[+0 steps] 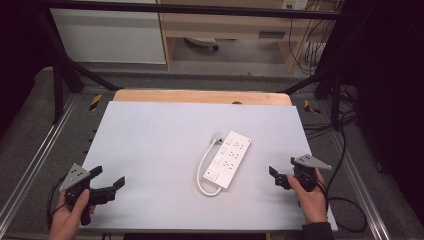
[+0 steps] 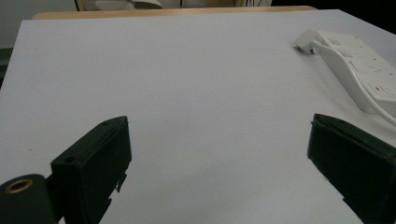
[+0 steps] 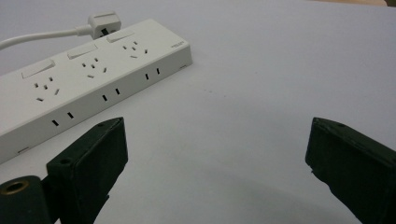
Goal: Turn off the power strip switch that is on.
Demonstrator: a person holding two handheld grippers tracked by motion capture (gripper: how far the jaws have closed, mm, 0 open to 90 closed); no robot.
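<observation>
- White power strip [image 1: 229, 159] lies mid-surface [image 1: 150, 145], cord [image 1: 202, 170] looped at its nine o'clock.
- Left claw [image 1: 107, 182] and right claw [image 1: 280, 177], both spread and empty, flank it at eight and four o'clock, likely ready to approach.

Dim, even overhead light, dark surroundings, soft faint shadows, slightly grainy, mildly blurred pictures.

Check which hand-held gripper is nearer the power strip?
Right. The right hand-held gripper sits just off the power strip, jaws open toward it. The left hand-held gripper is farther off, across bare table.
</observation>
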